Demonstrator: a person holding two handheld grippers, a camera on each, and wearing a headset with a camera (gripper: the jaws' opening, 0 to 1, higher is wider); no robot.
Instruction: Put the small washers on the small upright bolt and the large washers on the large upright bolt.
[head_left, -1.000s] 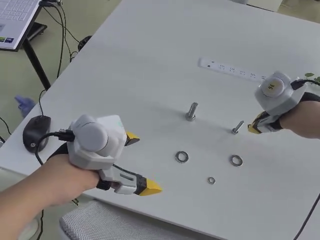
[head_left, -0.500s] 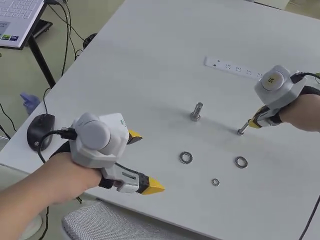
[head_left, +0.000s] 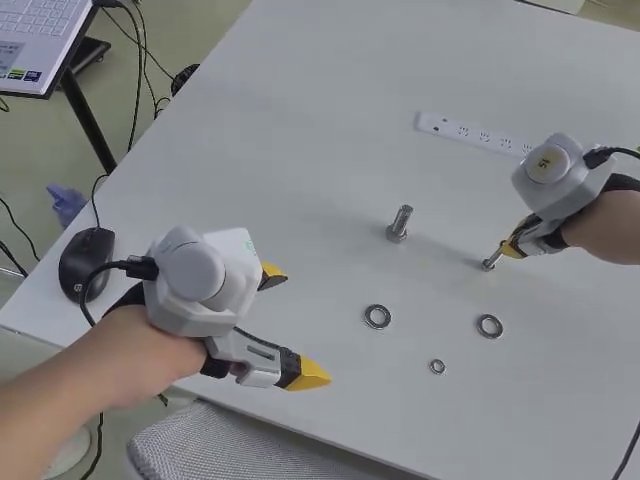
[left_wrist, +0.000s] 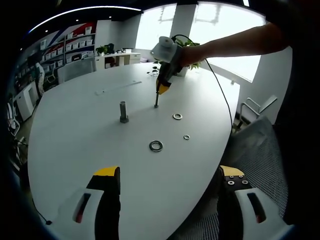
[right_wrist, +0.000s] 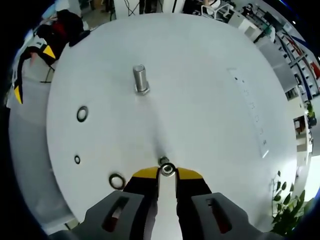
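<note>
Here, right hand-held gripper (right_wrist: 167, 173) pinching small bolt (right_wrist: 163, 161), head view adding mouse (head_left: 85, 262).

Nothing is reading clearly here.
A round yellowish sticker (head_left: 545, 165) on top of the right gripper (head_left: 498, 258) is carrying a dark mark, too blurred to make out. Small coloured stickers (head_left: 12, 73) are sitting on the laptop (head_left: 40, 35), their print too small. Red wall signage (left_wrist: 82, 27) is showing no legible letters.
</note>
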